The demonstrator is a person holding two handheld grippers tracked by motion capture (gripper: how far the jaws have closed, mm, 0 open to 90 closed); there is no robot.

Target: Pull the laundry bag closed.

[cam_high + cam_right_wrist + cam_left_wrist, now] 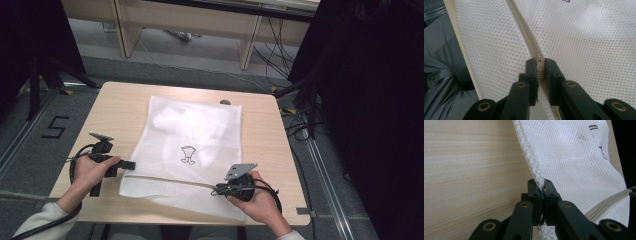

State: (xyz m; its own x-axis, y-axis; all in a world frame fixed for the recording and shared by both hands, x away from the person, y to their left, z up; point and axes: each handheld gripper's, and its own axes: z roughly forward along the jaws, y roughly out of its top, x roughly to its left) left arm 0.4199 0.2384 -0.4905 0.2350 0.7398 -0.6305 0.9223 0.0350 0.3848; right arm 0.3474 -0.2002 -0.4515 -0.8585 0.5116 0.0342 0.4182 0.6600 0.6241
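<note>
Both forearms are coming in from the bottom of the high view, sleeves pale. The left hand (89,172) is resting near the table's left edge, holding the left gripper (129,165) low and pointing it rightward at the side hem of the mesh bag (187,150). The right hand (257,197) is sitting at the near right of the table (120,107), angling the right gripper (216,190) leftward along the bag's near end.

In the left gripper view, the left gripper (540,188) is pinching the bag's stitched edge (529,157), its jaws closed on the fabric. In the right gripper view, the right gripper (539,65) is gripping the zipper (522,22), its jaws narrowed onto the zipper line where the slider seems to sit.

The mesh bag is lying flat across the middle of the table, white and see-through, with a small dark printed figure (188,155) at its centre and the pale zipper running across its near end. Something white is showing faintly inside its far half.
</note>
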